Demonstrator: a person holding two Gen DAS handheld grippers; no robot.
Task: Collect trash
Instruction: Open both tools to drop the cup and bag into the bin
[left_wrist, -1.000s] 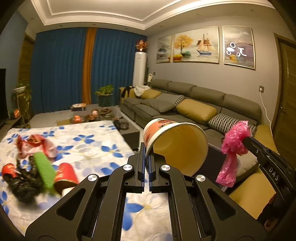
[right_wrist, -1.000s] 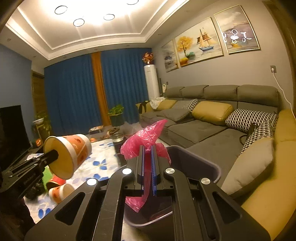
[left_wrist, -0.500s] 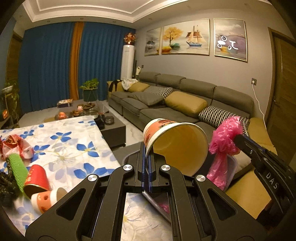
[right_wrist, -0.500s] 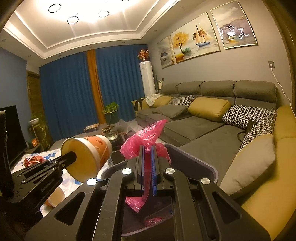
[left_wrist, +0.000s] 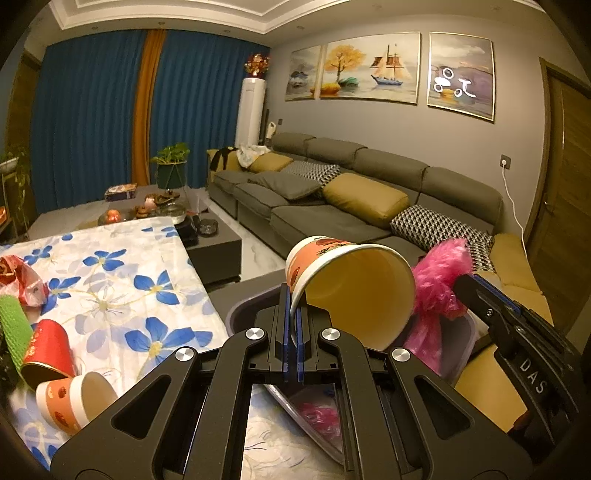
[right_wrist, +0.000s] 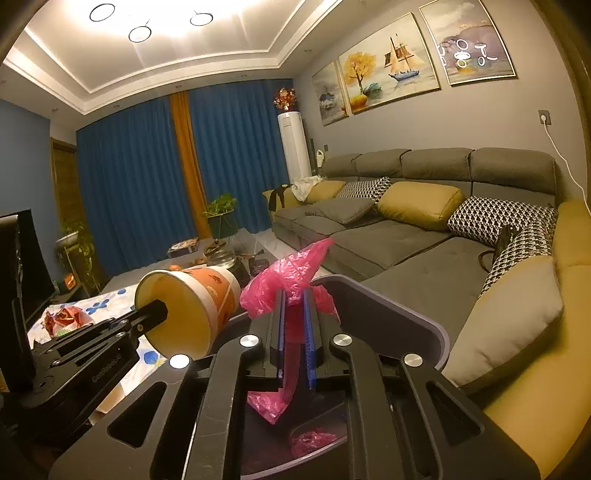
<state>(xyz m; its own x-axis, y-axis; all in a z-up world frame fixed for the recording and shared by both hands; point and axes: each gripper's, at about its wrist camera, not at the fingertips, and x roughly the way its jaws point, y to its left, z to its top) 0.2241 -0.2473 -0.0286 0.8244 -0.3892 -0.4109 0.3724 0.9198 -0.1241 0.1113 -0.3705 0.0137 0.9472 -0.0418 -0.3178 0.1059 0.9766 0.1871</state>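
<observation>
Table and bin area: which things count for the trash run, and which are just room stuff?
Job:
- paper cup, in left gripper
- pink plastic bag, between right gripper's opening jaws
- bin
- red cup, orange-print cup, green roll

Lying about:
- sofa
- yellow cushion
- potted plant

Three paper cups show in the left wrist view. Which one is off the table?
The large orange-patterned cup, pinched by its rim in the left tongs above the bin. The red cup and small orange cup lie on the tablecloth.

We see warm, dim room light from ceiling spots (right_wrist: 140, 33) that glare white overhead. Fisheye bends walls and blackens corners. The cups (left_wrist: 62, 391) at lower left blur slightly.
</observation>
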